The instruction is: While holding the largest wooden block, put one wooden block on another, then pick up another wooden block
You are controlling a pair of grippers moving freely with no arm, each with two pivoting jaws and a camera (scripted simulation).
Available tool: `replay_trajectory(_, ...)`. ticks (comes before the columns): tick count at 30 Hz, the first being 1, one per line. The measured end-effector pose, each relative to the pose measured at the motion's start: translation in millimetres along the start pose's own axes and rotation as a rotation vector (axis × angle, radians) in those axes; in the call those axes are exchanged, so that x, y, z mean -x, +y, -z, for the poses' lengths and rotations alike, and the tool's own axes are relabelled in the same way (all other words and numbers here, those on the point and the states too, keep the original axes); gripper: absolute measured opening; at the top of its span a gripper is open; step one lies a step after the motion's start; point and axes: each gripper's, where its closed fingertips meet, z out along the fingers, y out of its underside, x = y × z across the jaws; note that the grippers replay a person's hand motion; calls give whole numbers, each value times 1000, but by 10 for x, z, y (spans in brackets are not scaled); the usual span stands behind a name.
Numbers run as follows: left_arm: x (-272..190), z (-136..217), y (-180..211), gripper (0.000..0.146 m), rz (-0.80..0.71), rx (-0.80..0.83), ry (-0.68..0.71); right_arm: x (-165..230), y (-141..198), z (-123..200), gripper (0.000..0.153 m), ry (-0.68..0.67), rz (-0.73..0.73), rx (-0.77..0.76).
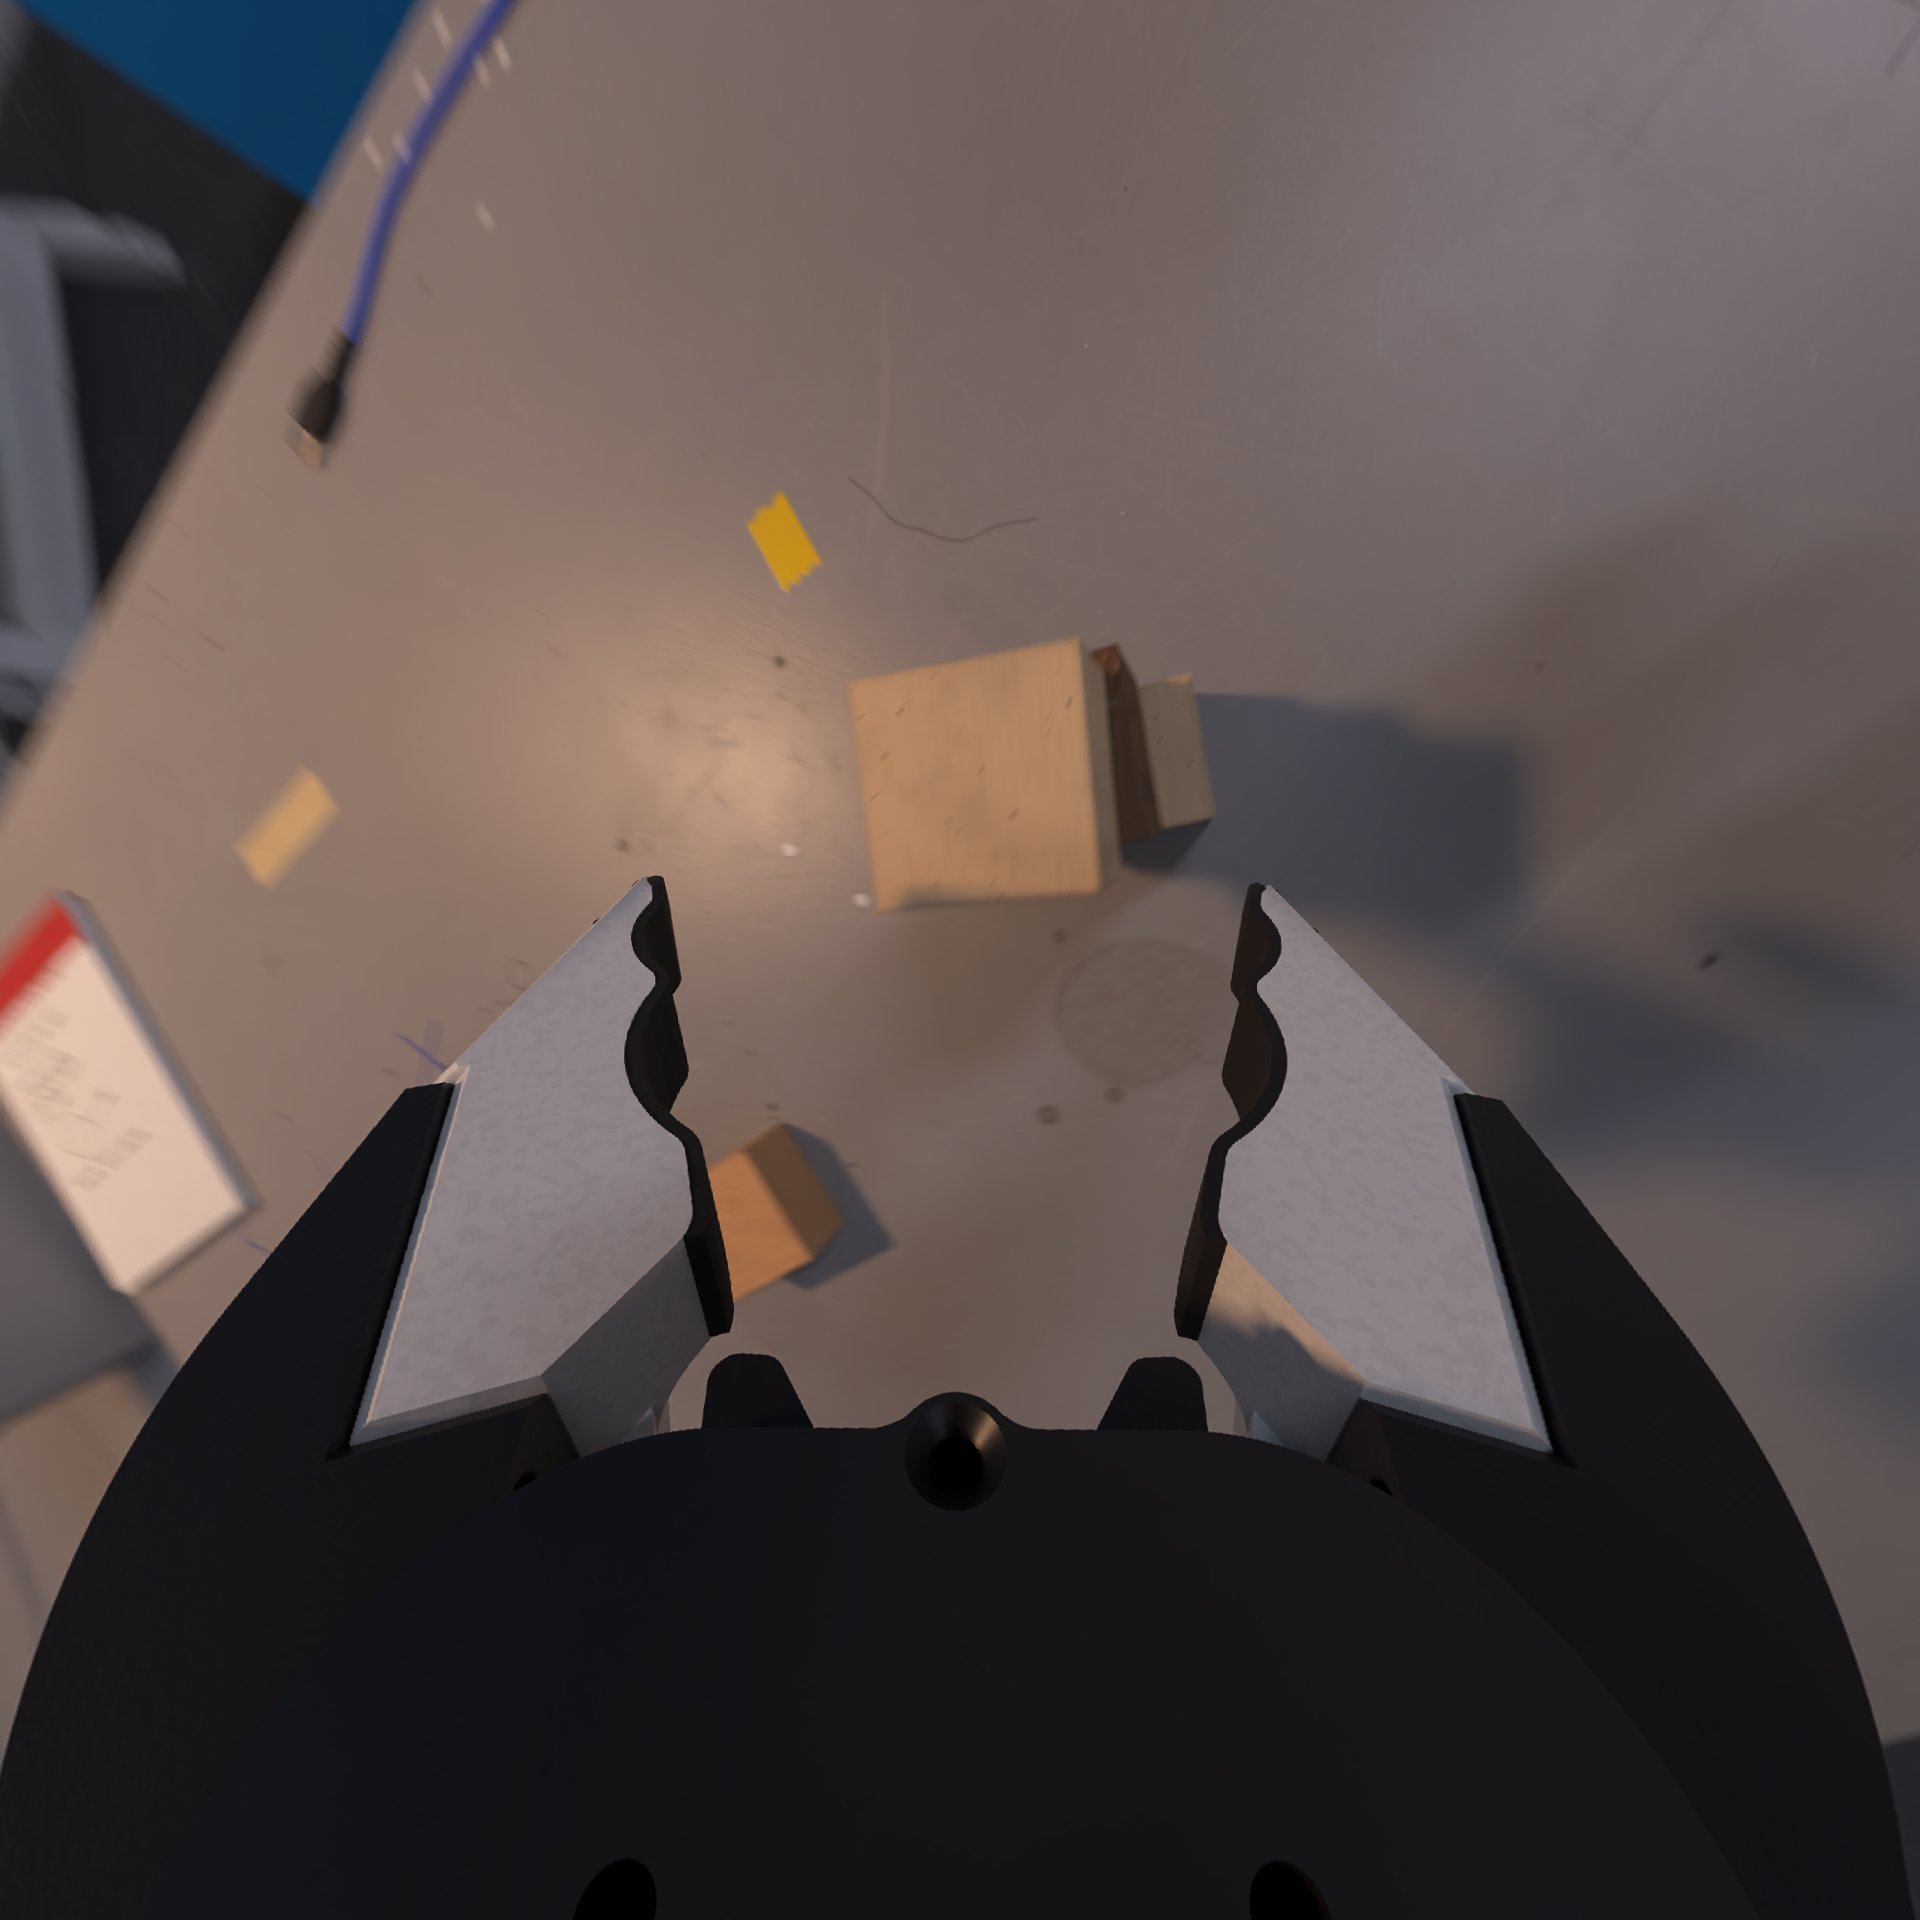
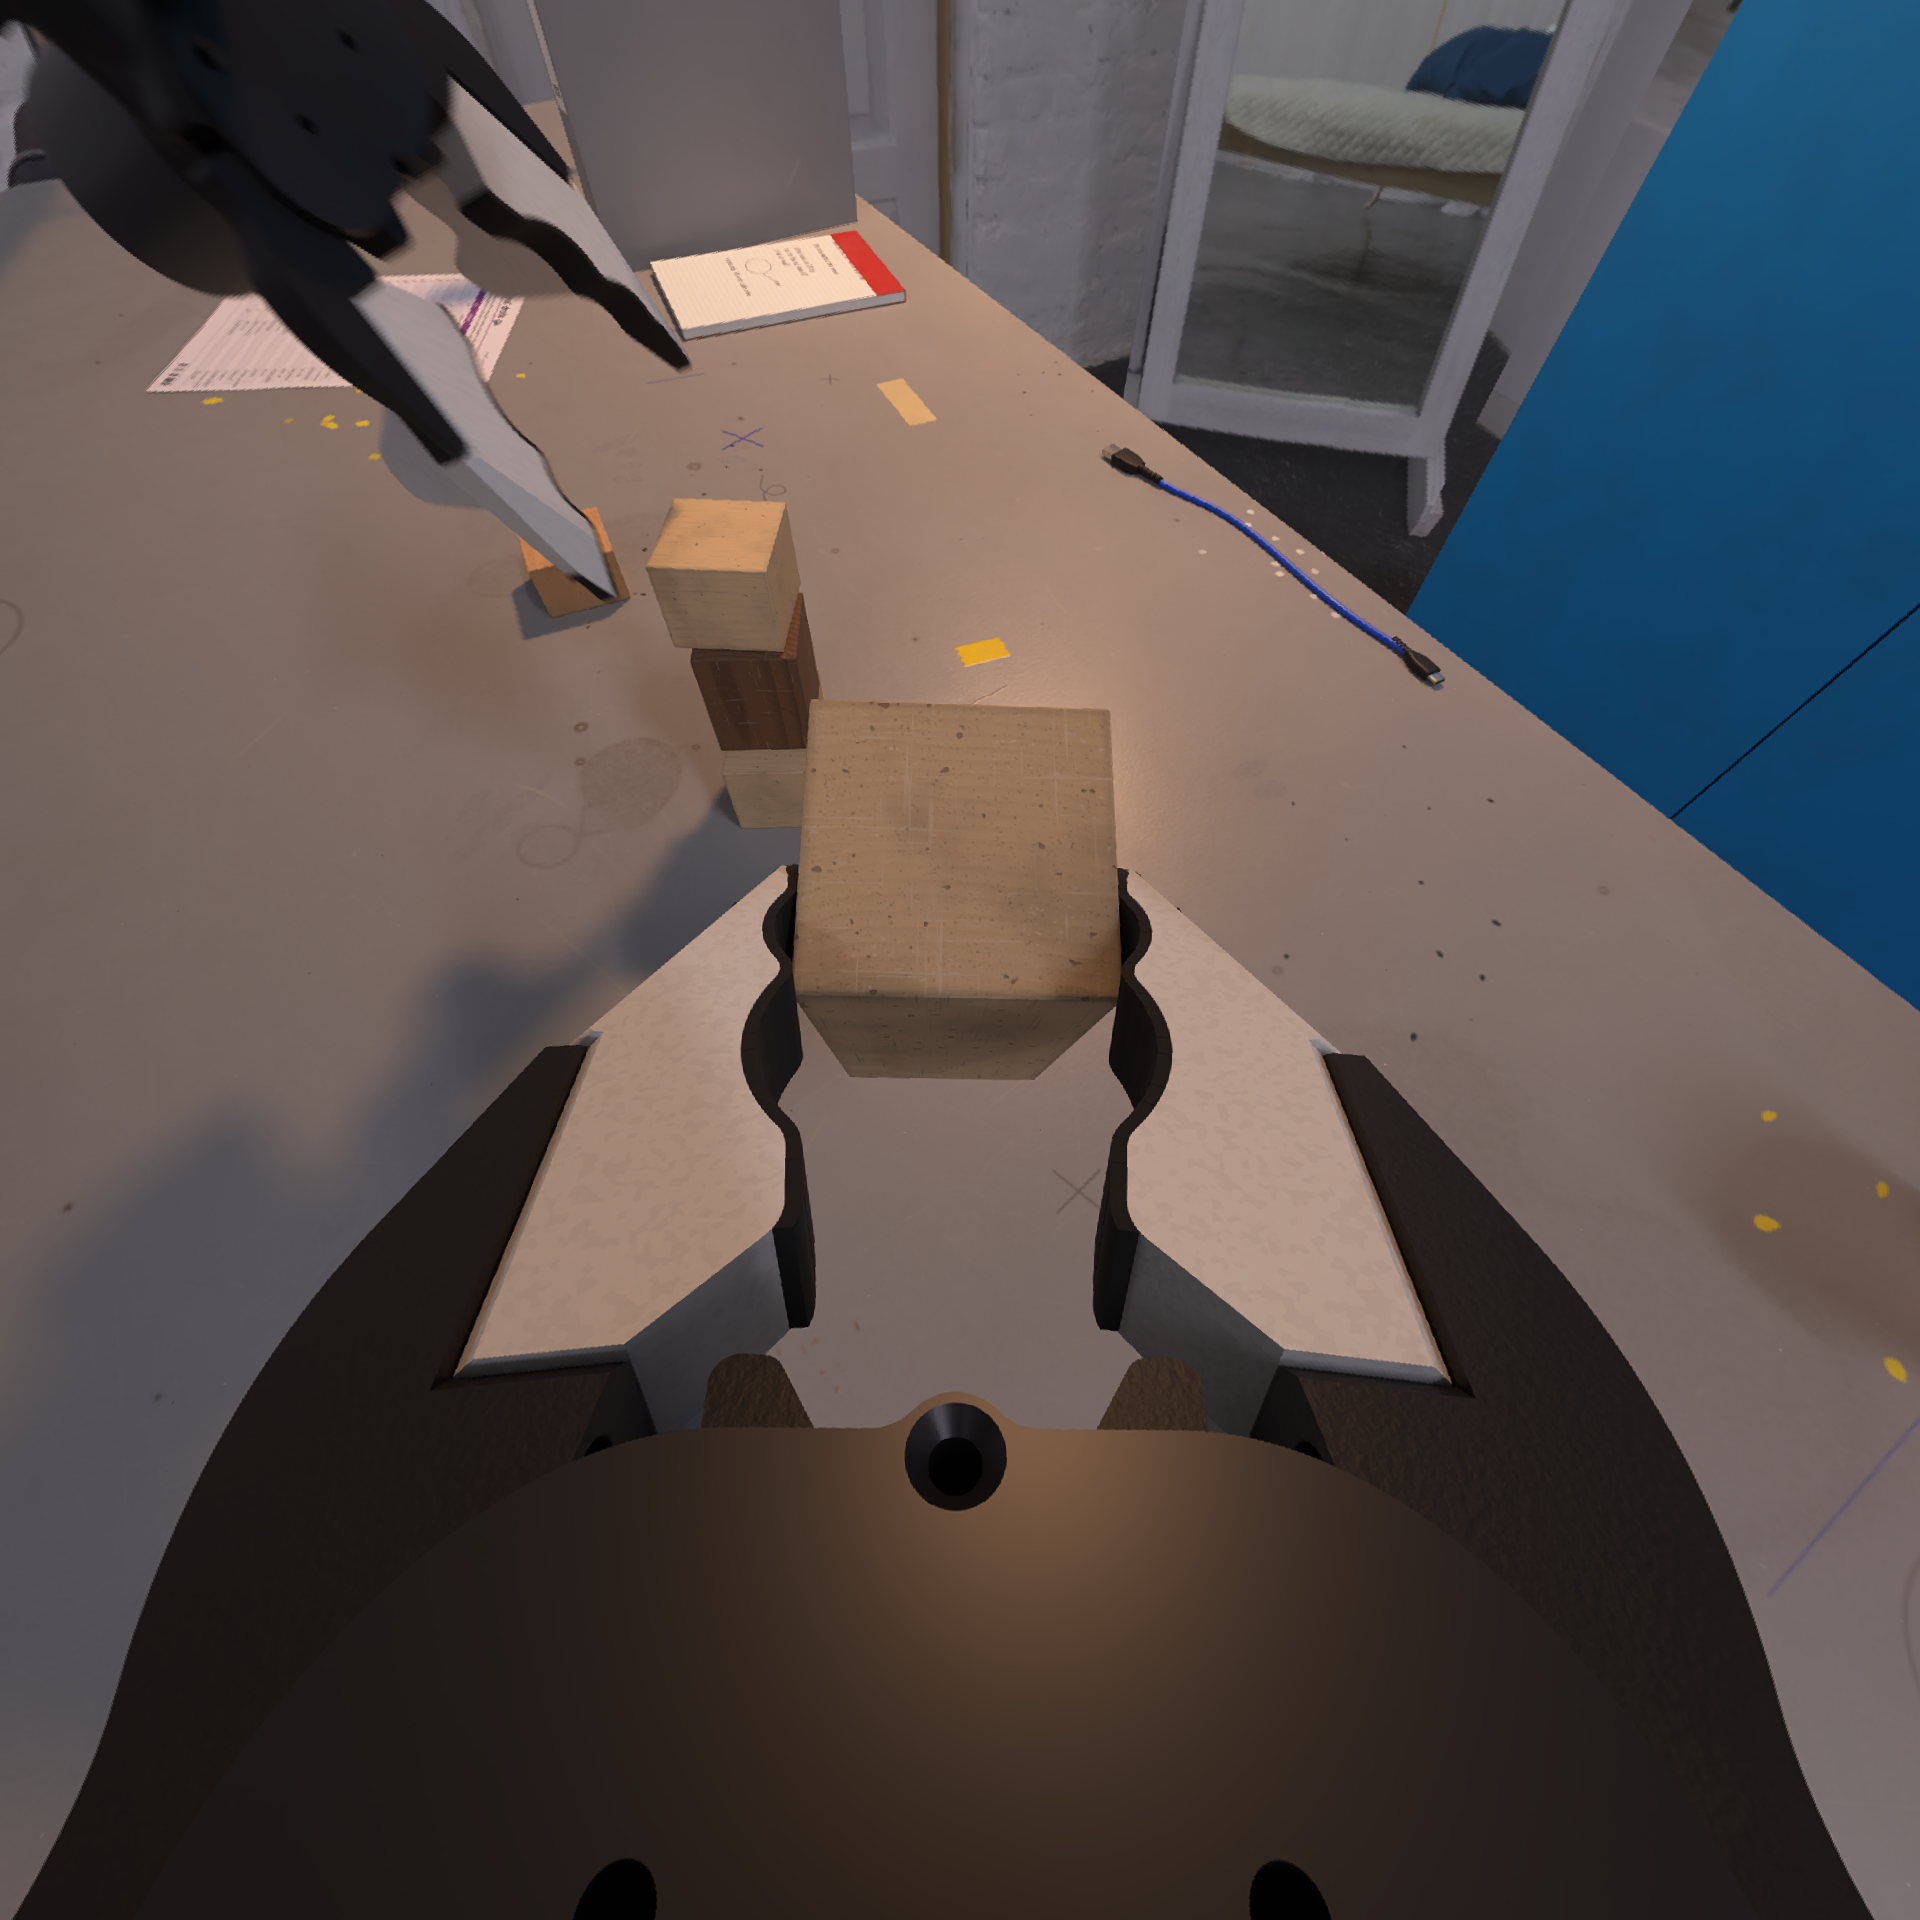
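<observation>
My right gripper point(image 2: 954, 883) is shut on the largest wooden block point(image 2: 956, 862), a pale speckled cube held above the grey table point(image 2: 1299, 935). Behind it stands a stack of three blocks: a light one point(image 2: 727, 571) on a dark brown one point(image 2: 758, 686) on a pale one point(image 2: 764, 790). From above, the left wrist view shows the light top block point(image 1: 977, 774), the dark block point(image 1: 1127, 748) and the pale block point(image 1: 1174, 758). My left gripper point(image 1: 956, 896) is open and empty, hovering above the table. A small orange-brown block point(image 1: 774, 1210) lies by its left finger. The right wrist view shows this gripper point(image 2: 639, 473) over that block point(image 2: 561, 592).
A red-topped notepad point(image 1: 104, 1091) point(image 2: 779, 281) and a printed sheet point(image 2: 260, 353) lie at the far side. A blue cable point(image 1: 364, 260) point(image 2: 1278, 561) runs along the table edge. Yellow tape point(image 1: 784, 540) and tan tape point(image 1: 288, 826) mark the top. A blue panel point(image 2: 1714, 416) stands beyond the edge.
</observation>
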Motion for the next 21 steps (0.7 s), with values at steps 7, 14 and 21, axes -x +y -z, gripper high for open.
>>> replay_trajectory(7,437,192,687,102,-394,-170,-108,-45,13,35,59,2,-17,-18)
replay_trajectory(14,610,-444,1621,106,-580,115,-1,-85,51,34,59,-2,-33,-19)
replay_trajectory(21,839,-692,1972,109,-672,300,2,-107,105,-17,59,10,-35,13)
